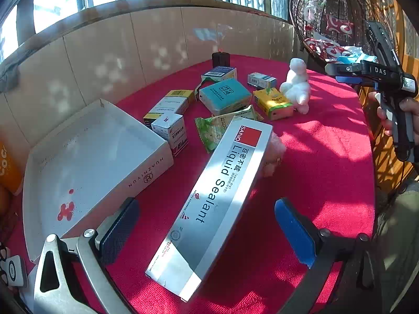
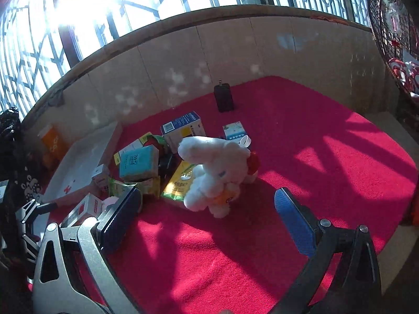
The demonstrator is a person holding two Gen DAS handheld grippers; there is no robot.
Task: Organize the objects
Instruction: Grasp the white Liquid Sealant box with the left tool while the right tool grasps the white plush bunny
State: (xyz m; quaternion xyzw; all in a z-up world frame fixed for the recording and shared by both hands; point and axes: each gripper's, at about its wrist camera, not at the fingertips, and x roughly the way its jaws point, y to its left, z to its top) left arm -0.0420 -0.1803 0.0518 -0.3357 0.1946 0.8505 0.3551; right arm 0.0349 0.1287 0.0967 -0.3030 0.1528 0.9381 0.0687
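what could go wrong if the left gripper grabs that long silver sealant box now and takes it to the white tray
The left gripper is open around the near end of the Liquid Sealant box, so a grip there is off-centre and the long box may droop or twist. Its far end lies beside the green snack packet and a pink fluffy item, which could get dragged. Swinging it left may knock the white tray wall or the small medicine box.
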